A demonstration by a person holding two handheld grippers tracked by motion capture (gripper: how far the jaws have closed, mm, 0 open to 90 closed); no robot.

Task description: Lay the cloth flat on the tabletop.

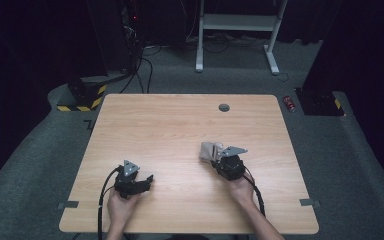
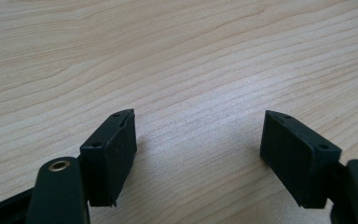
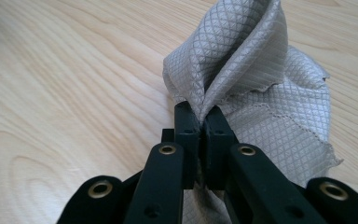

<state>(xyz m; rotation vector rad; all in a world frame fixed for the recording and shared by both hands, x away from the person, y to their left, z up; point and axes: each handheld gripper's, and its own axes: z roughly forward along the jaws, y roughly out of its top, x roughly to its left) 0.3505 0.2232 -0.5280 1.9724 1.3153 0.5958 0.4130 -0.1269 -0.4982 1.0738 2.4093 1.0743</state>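
Note:
A small grey cloth [image 3: 261, 88] with a diamond weave is bunched up between the jaws of my right gripper [image 3: 204, 122], which is shut on a fold of it. From above, the same cloth [image 1: 209, 150] pokes out ahead of the right gripper [image 1: 221, 156], right of the table's middle. My left gripper [image 1: 141, 181] rests near the front left of the table. In its own view the left gripper [image 2: 198, 135] stands open, with bare wood between the pads.
The wooden table [image 1: 180, 125] has rounded corners and a grey cable grommet [image 1: 224, 107] near its far edge. Beyond it are a white desk frame [image 1: 237, 30], cables and a yellow-black striped block [image 1: 82, 97] on grey carpet.

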